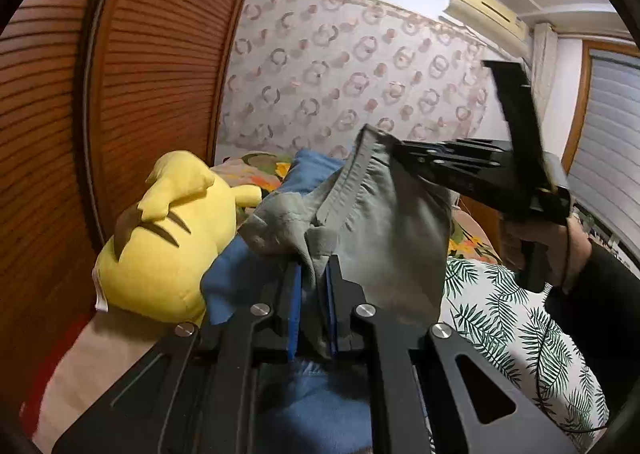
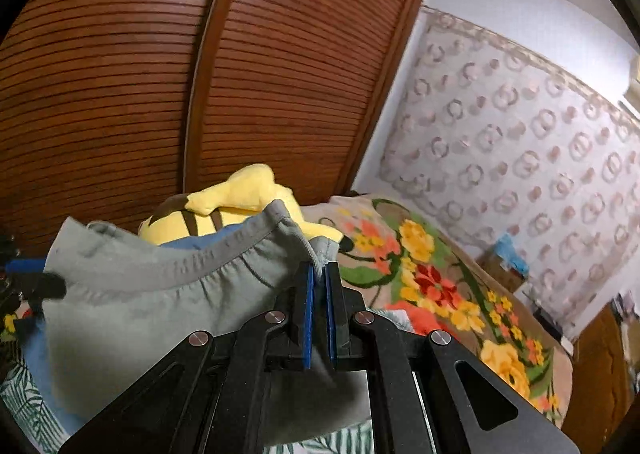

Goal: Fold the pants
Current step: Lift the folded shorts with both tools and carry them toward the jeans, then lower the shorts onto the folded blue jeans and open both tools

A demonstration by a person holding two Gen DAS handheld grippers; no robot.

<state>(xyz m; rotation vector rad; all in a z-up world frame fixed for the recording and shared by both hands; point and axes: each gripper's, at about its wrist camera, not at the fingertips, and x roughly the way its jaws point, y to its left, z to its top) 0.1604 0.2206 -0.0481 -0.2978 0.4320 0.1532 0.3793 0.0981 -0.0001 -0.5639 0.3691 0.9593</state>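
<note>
My left gripper [image 1: 314, 274] pinches a bunched corner of the grey pants [image 1: 384, 222]; my right gripper [image 2: 319, 274] clamps the waistband at the far corner. I note the garment hanging between them above the leaf-print sheet [image 1: 520, 318], beside the yellow plush [image 1: 168, 238].

the left wrist view looks forward along its own fingers, tilted a little downward, very near the grey pants [image 1: 384, 222], toward the patterned wall [image 1: 340, 66] and the louvred wardrobe doors [image 1: 160, 74]. the right wrist view does likewise from further right, facing the same doors and the floral blanket [image 2: 432, 274]. both views share the pants, the yellow plush toy [image 1: 168, 238], the doors and the wall.
</note>
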